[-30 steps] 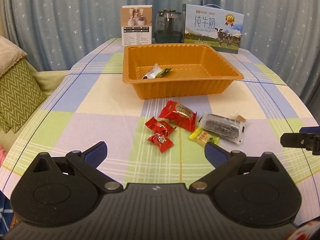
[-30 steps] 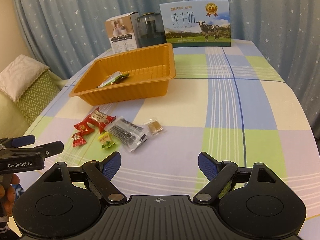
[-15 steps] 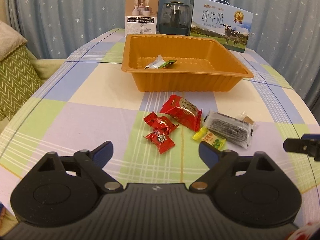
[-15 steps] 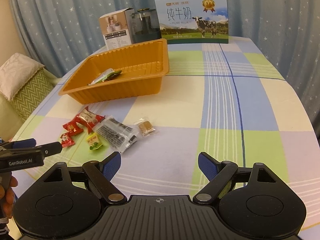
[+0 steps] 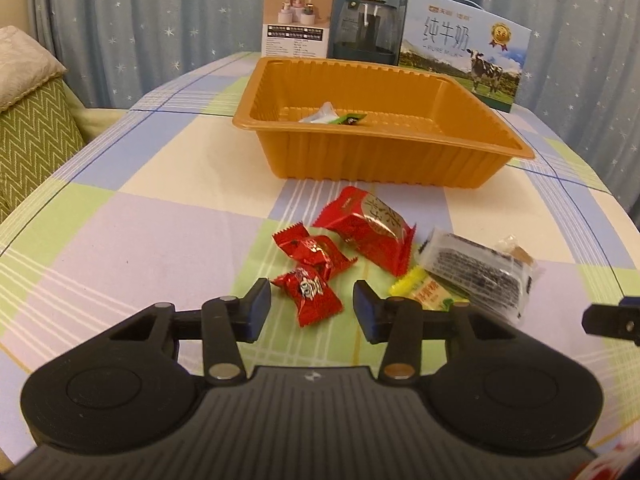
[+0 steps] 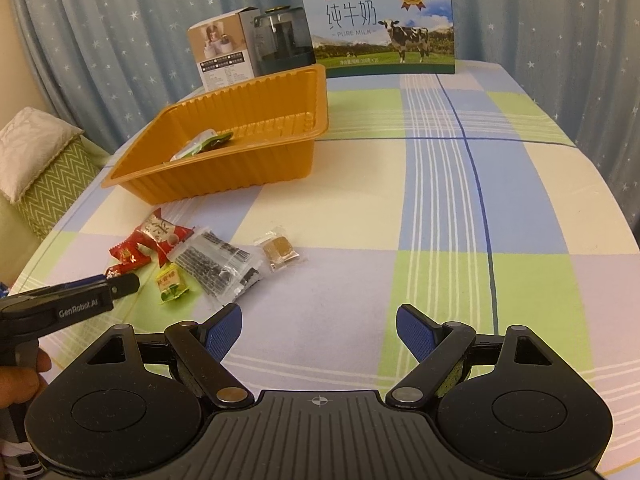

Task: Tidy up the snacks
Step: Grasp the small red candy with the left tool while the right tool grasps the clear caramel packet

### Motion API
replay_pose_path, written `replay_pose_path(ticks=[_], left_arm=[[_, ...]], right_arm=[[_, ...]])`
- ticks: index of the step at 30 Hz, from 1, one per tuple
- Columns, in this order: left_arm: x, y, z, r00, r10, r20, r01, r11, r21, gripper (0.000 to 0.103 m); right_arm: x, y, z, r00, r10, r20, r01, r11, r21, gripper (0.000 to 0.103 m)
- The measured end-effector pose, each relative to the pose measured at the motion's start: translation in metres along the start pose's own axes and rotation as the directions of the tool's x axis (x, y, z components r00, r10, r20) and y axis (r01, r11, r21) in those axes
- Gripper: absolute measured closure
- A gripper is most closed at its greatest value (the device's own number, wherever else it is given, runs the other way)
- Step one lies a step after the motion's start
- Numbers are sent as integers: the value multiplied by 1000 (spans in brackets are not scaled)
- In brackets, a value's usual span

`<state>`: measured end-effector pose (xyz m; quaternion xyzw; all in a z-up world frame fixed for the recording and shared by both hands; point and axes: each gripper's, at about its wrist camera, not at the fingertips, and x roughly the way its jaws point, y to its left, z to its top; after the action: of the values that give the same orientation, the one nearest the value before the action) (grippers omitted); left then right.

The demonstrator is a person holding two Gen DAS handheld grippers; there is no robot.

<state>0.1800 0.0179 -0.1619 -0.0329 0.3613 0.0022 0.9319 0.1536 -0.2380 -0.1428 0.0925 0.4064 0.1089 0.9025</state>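
The left tongs (image 5: 312, 310) stand partly apart, their blue pads flanking a small red foil-wrapped candy (image 5: 309, 295) at lower centre without touching it. Just beyond lie more wrapped snacks on the checked cloth surface (image 5: 152, 216). The right tongs (image 6: 319, 334) gape wide over bare cloth. At upper left of the right view, the orange ribbed plastic tray (image 6: 224, 184) holds one green-and-white packet (image 6: 200, 146).

Warm, even indoor light; sharp centre, fisheye bend at edges.
Soft shadow under tray (image 5: 384, 160); dark vignette corners; slight blur near frame bottom; no glare.
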Motion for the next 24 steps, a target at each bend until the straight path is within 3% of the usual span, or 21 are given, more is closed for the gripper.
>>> replay_pose_path(ticks=[4,6,19,24], left_arm=[[2,1,1,1000,20,2,-20,1000,9,71],[2,0,2,999,36,-4,-36,999,32,84],[-25,9,16,1000,-3,-26,5,997,71,87],[-39,13,30,999,-32,-2,32,990,135,87]], right_arm=[[3,-3,0,1000,-1,-1,1,1000,6,19],[3,-4,0,1000,-3,-1,3,1000,5,19],[15,12,16,998,59,37,-56,995,-85,19],[30,12,28,998,36,56,-28,990,-135,19]])
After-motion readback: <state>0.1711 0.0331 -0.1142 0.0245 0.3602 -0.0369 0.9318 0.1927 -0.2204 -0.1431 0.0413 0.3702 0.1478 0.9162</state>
